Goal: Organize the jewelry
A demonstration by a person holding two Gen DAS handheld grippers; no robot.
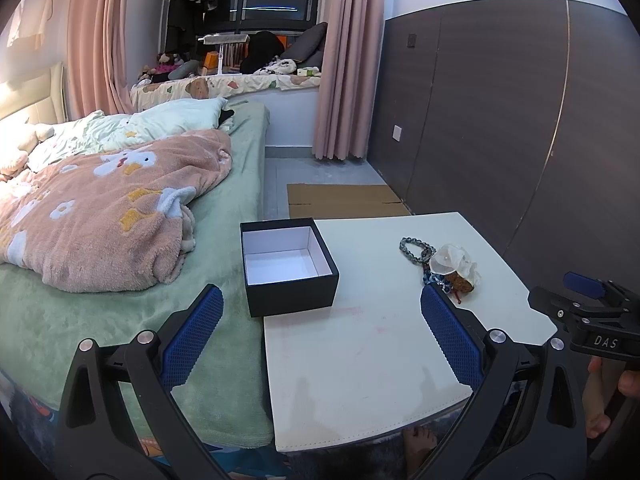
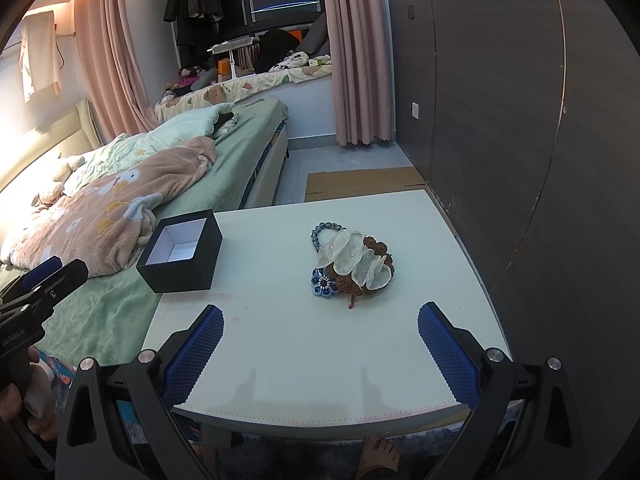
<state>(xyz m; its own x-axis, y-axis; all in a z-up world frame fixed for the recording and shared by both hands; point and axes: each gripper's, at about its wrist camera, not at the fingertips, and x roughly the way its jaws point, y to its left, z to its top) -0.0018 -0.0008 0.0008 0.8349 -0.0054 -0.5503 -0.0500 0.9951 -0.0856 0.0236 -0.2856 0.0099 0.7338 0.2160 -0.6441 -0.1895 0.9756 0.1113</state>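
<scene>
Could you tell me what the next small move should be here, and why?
Probably ease the right gripper forward and down toward the jewelry pile. Both grippers are open and hold nothing, the black box is open with nothing inside, and the pile lies straight ahead of the right gripper on the white table, while the left gripper faces the box.
</scene>
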